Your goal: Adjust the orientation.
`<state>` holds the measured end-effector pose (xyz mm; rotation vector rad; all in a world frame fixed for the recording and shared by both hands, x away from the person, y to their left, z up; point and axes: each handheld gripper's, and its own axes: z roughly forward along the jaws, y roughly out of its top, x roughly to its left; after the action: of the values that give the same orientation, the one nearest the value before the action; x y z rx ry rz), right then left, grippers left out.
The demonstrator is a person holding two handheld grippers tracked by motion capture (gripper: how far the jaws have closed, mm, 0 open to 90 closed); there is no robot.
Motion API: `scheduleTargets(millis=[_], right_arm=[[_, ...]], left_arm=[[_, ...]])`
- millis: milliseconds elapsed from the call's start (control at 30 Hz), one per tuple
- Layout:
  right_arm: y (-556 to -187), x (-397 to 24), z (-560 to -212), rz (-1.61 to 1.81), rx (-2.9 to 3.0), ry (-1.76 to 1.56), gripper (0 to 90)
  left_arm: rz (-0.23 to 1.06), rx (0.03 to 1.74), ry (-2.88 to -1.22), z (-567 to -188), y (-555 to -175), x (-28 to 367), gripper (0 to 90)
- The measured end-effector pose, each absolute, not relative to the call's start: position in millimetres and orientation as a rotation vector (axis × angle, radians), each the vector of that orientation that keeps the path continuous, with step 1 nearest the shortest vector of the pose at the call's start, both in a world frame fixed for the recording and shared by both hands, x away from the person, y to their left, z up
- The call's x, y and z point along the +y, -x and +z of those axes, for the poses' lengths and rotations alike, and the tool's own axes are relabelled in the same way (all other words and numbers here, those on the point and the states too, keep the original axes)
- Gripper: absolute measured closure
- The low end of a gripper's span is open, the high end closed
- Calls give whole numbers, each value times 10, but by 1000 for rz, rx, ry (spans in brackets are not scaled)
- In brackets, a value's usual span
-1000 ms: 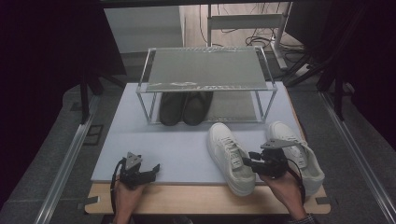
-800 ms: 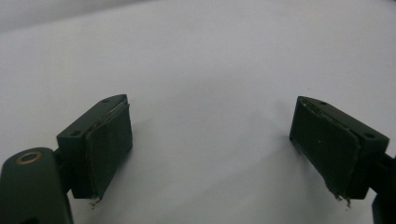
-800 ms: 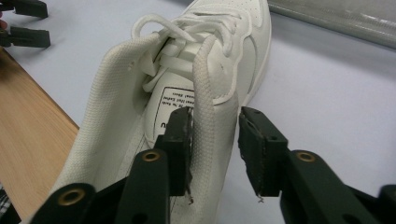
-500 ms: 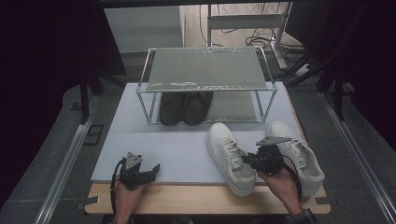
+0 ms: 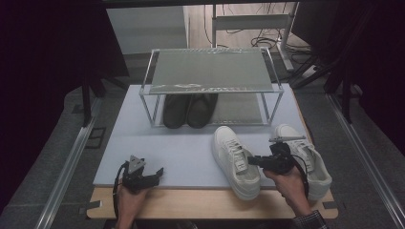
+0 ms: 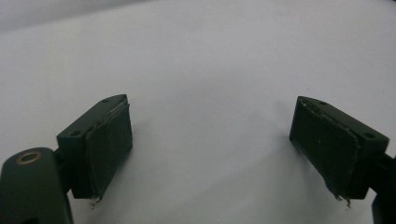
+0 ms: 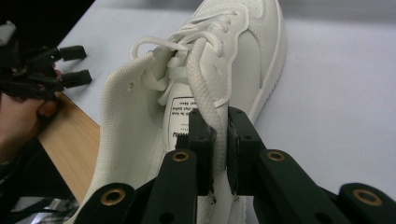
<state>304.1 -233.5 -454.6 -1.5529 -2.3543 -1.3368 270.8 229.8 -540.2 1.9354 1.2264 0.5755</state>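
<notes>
Two white sneakers lie on the pale mat (image 5: 181, 143). My right gripper (image 5: 251, 160) points left at the nearer left sneaker (image 5: 233, 162). Its jaws have just been closing and now pinch that sneaker's padded collar edge (image 7: 208, 93) by the tongue; in the right gripper view the gripper (image 7: 219, 140) clamps the rim, with the laces and toe (image 7: 247, 42) beyond. The second white sneaker (image 5: 308, 160) lies right of that hand. My left gripper (image 5: 156, 172) rests at the mat's near left, open, its jaws (image 6: 233, 140) wide apart over bare mat with nothing between them.
A metal two-tier rack (image 5: 210, 71) stands at the back of the mat, with a pair of dark shoes (image 5: 188, 109) on its lower level. A wooden table edge (image 5: 191, 202) runs along the front. The left gripper (image 7: 70, 63) appears far off in the right gripper view.
My right gripper has shifted slightly left onto the left sneaker's collar and its jaws have closed on it. The left gripper has stayed where it was.
</notes>
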Motion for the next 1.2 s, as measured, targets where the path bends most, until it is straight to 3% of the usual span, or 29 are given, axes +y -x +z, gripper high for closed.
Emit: scheduleTargets(millis=[1200], right_arm=[[-3209, -2317, -4208, -1548, -1992, 1445, 823]], left_arm=[[575, 1226, -1934, -5402, -2708, 2298, 126]])
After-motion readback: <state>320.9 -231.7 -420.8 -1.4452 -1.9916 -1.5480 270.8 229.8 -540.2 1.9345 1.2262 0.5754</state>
